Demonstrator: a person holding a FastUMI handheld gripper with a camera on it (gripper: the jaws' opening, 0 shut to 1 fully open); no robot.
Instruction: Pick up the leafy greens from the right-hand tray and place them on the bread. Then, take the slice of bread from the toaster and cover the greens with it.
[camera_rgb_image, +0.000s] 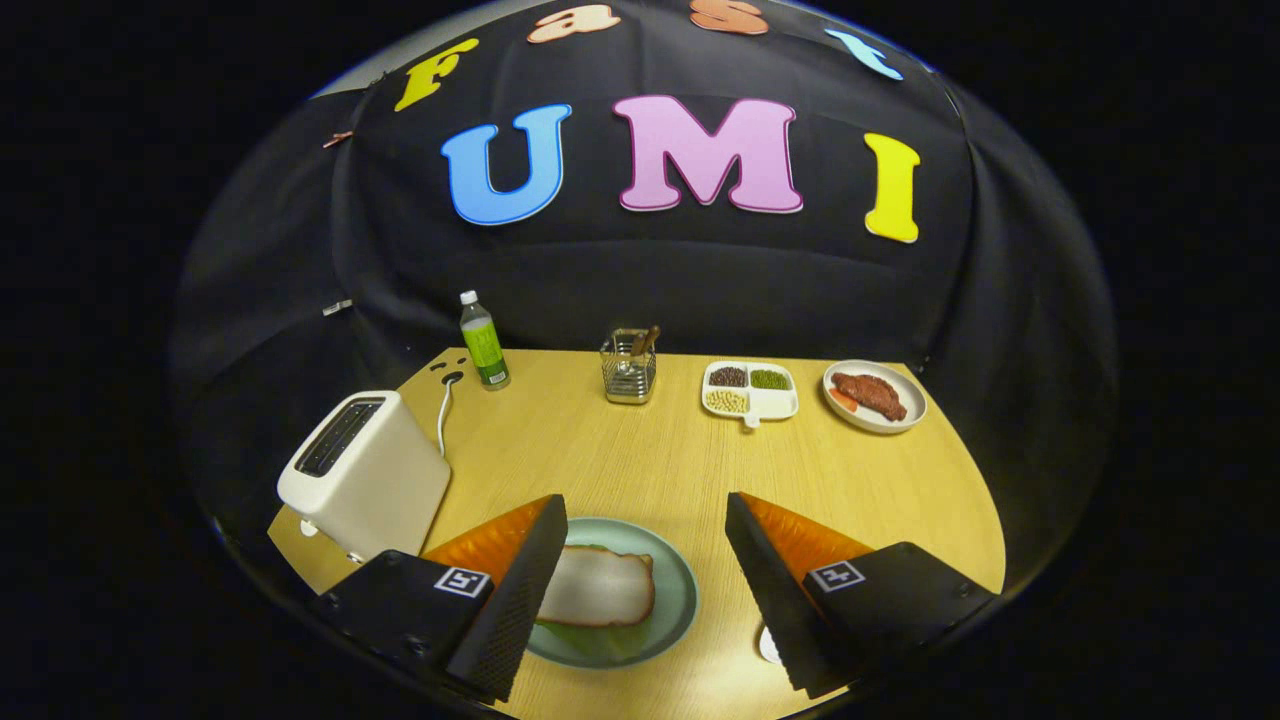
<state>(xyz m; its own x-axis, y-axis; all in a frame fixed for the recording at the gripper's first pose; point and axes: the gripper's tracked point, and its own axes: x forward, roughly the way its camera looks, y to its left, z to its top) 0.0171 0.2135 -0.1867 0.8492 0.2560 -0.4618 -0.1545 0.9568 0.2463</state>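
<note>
1. We're looking down along the jaws (645, 600) at a wooden worktop (600, 450), and they're spread wide apart with nothing clamped between them.
2. Right between them, at the bottom middle of the frame, there's a green plate (672, 590) with a slice of bread (600, 588) lying flat on it. The left finger (515, 600) covers the plate's left edge.
3. Under the bread we can spot a bit of leafy greens (590, 636) poking out along the near edge, so the greens are on the plate beneath that slice. Can't tell if there's another slice underneath.
4. Lower left of the frame: a cream toaster (365, 475), standing upright just beyond the left finger, with its cord (443, 410) trailing toward the back. Its slots look dark; we can't make out anything in them.
5. Along the far edge of the worktop, left to right: a bottle (483, 342) with a green label, a wire holder (629, 368) with something stuck in it, a white divided tray (750, 391) with small piles of beans or seeds, and a white plate (876, 397) with a piece of meat and something orange beside it.
6. Something small and white (768, 645) peeks out just beside the right finger (775, 600), too hidden to tell what.
</note>
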